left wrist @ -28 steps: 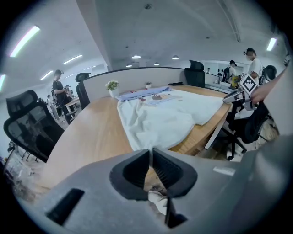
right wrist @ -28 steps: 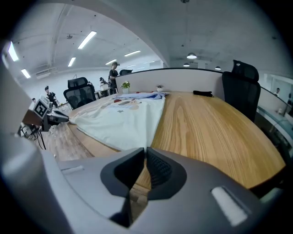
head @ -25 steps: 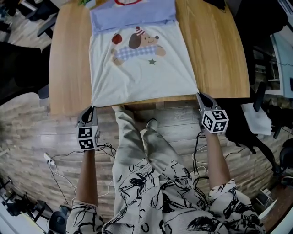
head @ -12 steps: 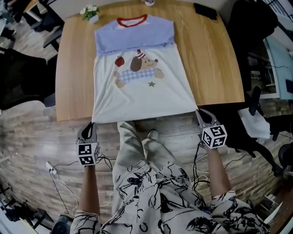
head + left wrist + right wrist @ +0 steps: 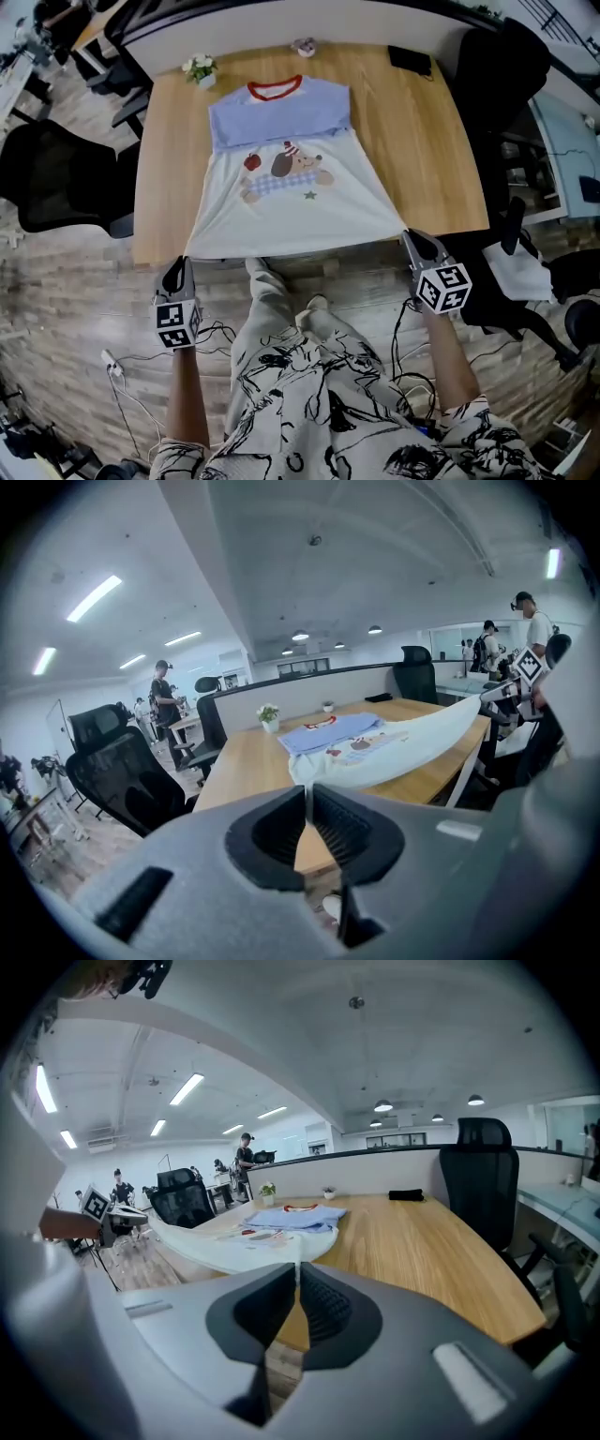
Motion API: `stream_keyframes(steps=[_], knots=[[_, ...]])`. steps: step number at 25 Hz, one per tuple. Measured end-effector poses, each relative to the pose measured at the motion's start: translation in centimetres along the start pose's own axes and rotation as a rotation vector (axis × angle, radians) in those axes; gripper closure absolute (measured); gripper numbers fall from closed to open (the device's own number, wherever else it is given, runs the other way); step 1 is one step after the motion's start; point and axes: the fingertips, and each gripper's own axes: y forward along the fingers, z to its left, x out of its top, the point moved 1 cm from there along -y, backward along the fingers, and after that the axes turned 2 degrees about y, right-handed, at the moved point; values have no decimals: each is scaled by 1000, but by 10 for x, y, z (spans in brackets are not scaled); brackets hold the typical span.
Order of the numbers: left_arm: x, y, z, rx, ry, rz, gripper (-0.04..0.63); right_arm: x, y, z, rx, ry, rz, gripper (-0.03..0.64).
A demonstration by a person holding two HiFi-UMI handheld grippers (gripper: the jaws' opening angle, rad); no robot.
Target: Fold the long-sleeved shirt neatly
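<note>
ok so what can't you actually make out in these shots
- Sleeves: none show in the head view; whether they lie under the shirt cannot be told.
- Hem corners: pinched inside the left gripper and right gripper; each gripper view shows only a thin cloth edge.
- Pale thing and black item at the far edge of the table, head view: too small to name.

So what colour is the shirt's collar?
The collar is red; the head view shows it best.
</note>
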Motion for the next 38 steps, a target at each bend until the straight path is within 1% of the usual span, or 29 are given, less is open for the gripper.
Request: stream_keyframes(steps=[2, 6, 11, 17, 21, 25, 30, 38], knots=[[15, -5, 4, 17, -4, -28, 565, 13, -7, 1, 10, -18, -17, 589], [46, 2, 16, 26, 2, -62, 565, 43, -3, -4, 14, -8, -48, 589], [86, 25, 33, 31, -3, -99, 565, 82, 22, -12, 26, -1, -75, 589], [145, 56, 60, 39, 15, -145, 565, 146, 52, -22, 35, 10, -114, 588], [178, 82, 78, 27, -17, -178, 565, 185, 76, -30, 33, 20, -122, 589], [205, 116, 92, 23, -23, -180, 565, 212, 104, -40, 39, 21, -114, 588], [234, 154, 115, 4, -25, -184, 565, 244, 144, -52, 26, 27, -112, 589], [256, 223, 145, -30, -20, -157, 565, 279, 210, -70, 6, 44, -73, 588]])
